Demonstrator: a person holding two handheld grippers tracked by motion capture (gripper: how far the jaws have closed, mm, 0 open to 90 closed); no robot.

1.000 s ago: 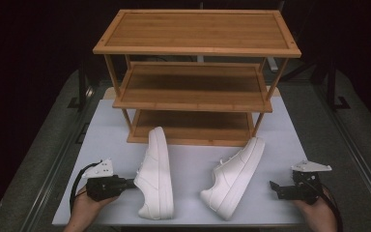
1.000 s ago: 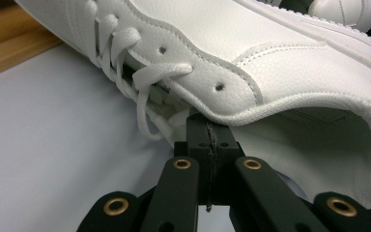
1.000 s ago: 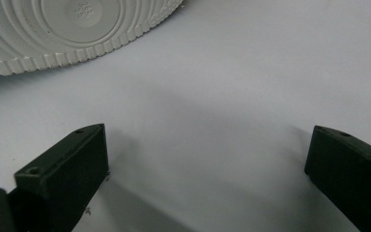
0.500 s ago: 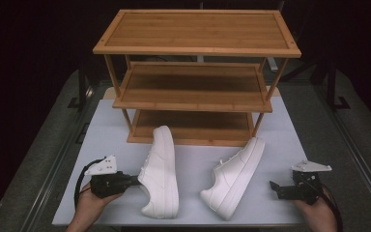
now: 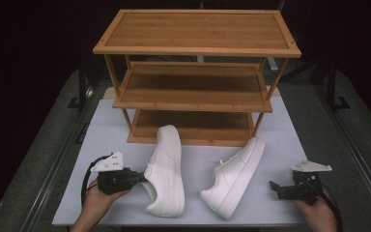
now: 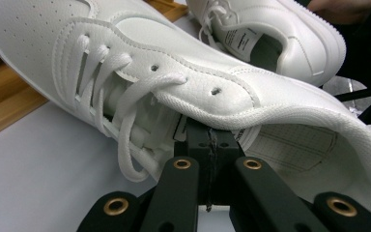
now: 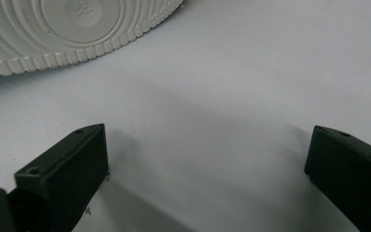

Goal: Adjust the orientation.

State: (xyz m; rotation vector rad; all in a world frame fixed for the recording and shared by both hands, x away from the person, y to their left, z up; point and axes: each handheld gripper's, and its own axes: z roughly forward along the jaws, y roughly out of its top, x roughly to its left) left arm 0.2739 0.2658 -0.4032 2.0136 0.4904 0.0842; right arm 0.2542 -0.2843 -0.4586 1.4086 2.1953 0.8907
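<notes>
The left gripper [image 5: 137,178], held low and level in the person's left hand [image 5: 96,200], is clamped on the collar of the left shoe [image 5: 166,169], tilted beside the bamboo rack [image 5: 198,48]. The right gripper [image 5: 276,187], jaws wide apart and empty, rests near the table's [image 5: 101,140] front corner, with bare tabletop between it and the right shoe [image 5: 232,176]
</notes>
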